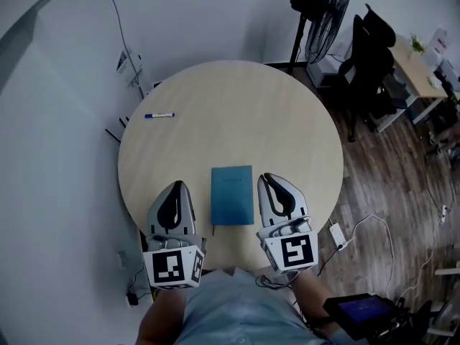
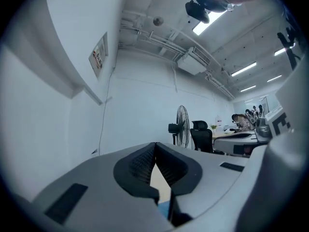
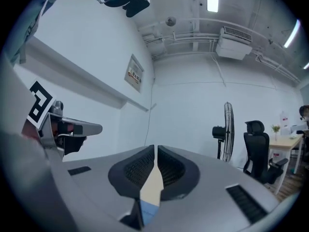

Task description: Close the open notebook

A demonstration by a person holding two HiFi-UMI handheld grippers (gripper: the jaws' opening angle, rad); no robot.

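Observation:
A blue notebook (image 1: 232,195) lies closed and flat on the round beige table (image 1: 230,113), near the front edge. My left gripper (image 1: 175,185) hangs just left of it and my right gripper (image 1: 269,178) just right of it, both above the tabletop and apart from the notebook. Both point level, away from me. In the left gripper view the left gripper (image 2: 155,146) has its tips together with nothing between them, and a sliver of the notebook (image 2: 164,209) shows below. In the right gripper view the right gripper (image 3: 155,149) is likewise shut and empty, over the notebook (image 3: 147,211).
A blue-capped marker (image 1: 159,115) lies at the table's far left. A standing fan (image 1: 327,13), a black office chair (image 1: 366,56) and a desk (image 1: 417,70) stand to the right. A white power adapter (image 1: 338,234) and cables lie on the wooden floor.

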